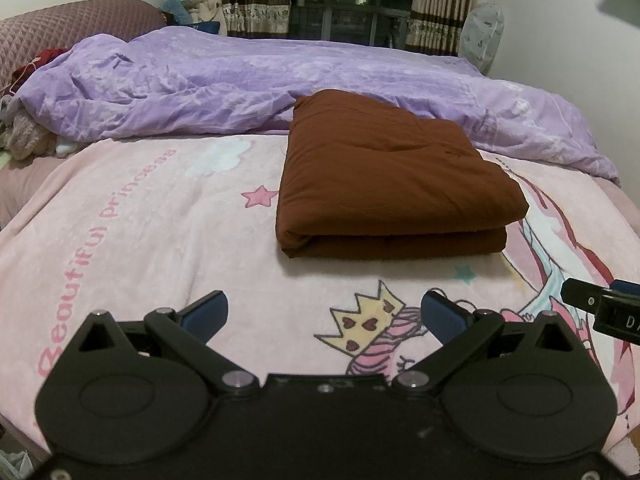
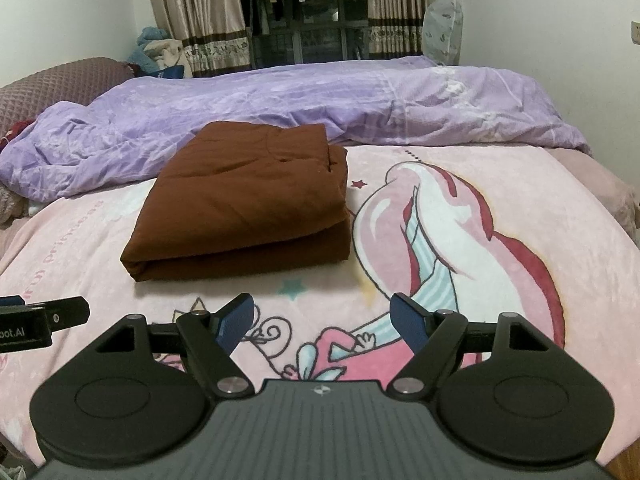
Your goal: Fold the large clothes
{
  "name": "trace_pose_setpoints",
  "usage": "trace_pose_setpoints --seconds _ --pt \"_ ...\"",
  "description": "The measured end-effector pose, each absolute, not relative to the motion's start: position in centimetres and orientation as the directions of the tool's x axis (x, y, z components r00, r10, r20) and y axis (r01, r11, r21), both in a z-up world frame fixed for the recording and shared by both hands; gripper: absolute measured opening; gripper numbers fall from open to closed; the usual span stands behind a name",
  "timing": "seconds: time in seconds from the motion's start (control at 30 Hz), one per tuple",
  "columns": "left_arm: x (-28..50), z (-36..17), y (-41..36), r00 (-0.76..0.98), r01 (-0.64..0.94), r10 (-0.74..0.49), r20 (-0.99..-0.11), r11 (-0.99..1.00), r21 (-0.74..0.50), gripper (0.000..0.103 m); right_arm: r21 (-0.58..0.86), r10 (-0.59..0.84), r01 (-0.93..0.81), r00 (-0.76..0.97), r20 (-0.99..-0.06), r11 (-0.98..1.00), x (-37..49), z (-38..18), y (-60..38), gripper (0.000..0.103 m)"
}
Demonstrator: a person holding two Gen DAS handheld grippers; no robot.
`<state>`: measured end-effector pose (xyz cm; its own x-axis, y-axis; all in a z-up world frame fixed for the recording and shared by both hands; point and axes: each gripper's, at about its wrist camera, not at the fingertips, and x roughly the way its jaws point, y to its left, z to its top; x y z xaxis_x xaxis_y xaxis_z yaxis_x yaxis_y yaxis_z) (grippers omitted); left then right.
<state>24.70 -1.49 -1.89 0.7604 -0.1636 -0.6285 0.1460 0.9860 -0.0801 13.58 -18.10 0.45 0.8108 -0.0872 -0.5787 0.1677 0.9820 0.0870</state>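
Pink bed blanket (image 1: 140,240) carries a folded brown garment (image 1: 396,184); our left tongs (image 1: 324,316) and right tongs (image 2: 322,324) hover near it, both wide open, empty.

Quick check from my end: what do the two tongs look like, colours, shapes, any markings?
Both are matte black linkages with silver pivot pins and two round disc housings. Each finger ends in a ribbed blue pad. The left tongs have a smooth black base; the right tongs have a grey ribbed base. White lettering, partly cut off, shows on the side of each. No cables or sleeves in view.
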Motion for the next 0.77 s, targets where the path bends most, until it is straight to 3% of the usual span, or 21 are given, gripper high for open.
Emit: trace_pose_setpoints --seconds 0.77 --pt "24.53 -1.79 -1.86 0.761 0.143 -0.155 -0.63 0.987 -0.07 0.103 0.087 -0.088 0.169 0.81 -0.58 0.982 13.49 0.46 -17.94 0.091"
